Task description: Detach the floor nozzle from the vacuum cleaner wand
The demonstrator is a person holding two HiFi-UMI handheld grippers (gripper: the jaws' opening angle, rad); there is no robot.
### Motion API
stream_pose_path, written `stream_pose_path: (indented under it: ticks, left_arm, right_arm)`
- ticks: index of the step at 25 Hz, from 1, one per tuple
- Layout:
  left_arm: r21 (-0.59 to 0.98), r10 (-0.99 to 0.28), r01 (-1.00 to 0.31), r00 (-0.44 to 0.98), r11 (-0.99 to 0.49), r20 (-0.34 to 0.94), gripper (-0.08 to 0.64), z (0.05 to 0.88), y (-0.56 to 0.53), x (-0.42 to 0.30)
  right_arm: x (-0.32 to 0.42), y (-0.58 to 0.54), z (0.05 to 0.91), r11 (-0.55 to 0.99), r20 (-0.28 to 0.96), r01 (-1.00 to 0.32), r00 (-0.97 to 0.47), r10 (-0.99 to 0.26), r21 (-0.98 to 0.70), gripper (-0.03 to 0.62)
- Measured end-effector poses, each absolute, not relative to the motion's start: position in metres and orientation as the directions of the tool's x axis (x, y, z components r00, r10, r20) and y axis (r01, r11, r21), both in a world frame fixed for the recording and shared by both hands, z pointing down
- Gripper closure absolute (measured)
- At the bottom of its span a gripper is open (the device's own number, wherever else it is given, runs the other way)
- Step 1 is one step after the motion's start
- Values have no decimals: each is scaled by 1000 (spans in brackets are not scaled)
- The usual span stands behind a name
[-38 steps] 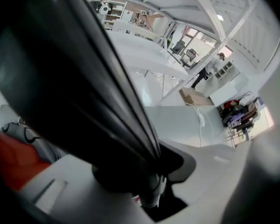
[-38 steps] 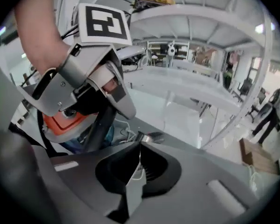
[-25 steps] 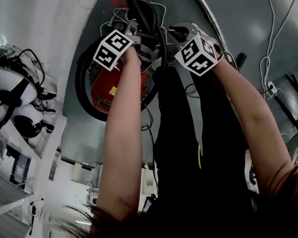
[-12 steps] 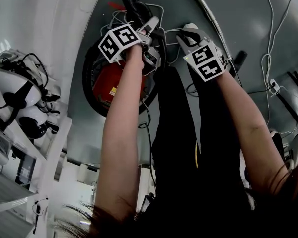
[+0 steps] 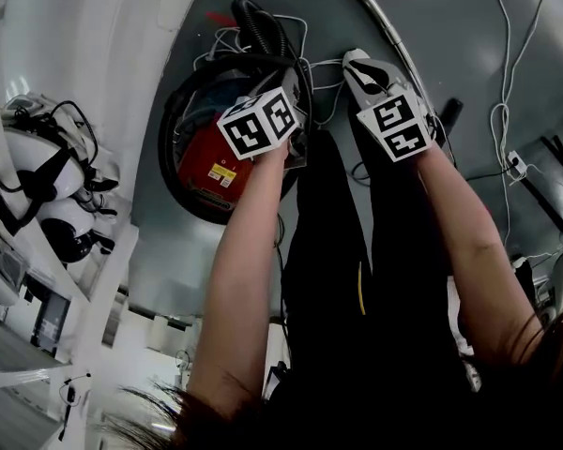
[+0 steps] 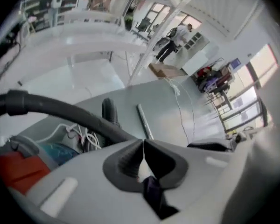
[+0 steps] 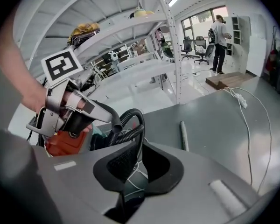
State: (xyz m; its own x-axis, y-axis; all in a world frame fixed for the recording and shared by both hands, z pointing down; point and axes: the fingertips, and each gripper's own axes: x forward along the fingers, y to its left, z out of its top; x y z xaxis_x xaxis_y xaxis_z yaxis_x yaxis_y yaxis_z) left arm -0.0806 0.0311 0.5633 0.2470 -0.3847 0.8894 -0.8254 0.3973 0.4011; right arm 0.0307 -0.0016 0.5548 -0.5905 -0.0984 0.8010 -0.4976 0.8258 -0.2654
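The wand (image 7: 183, 135), a grey tube, lies flat on the grey surface (image 5: 469, 26), a little off to one side of the red vacuum cleaner body (image 5: 211, 162) and not touching it. Which part is the floor nozzle cannot be told. A black hose (image 5: 263, 22) curls up from the far end of the vacuum cleaner body, with white cords (image 5: 227, 36) tangled beside it. The left tool (image 6: 143, 144) hangs over the body's edge on the wand's side, jaws together on nothing, the hose crossing just past their tips. The right tool (image 7: 142, 143) hovers farther from the body on that same side, jaws likewise closed and empty.
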Motion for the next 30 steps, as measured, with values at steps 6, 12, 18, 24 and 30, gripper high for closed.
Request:
stream_pose_path:
  ticks: [6,12,18,24,30]
  left_arm:
    - [297,-576,-944,166,141,800,551,518,11,-80]
    - [288,-623,-955,182,72,760,551,489,15,-76]
    - [280,-623,-960,216,5,752,551,459,38,-76]
    - [264,-619,-964,232,-41,750,551,440,77,-73]
    - [261,-622,-965,185,32,761,551,443,91,-66]
  right_arm:
    - [27,-5,538,803,789,-546,-591,-167,-239,595]
    - [12,-7,511,789,761,-579,-601,-243,-205,595]
    - [0,4,474,729,719,-658,-599,-352,-192,595]
    - [15,28,432,661,679,-732,-569,-463,-163,595]
    - [36,43,433,622,692,-760,-550,-467,-185,597]
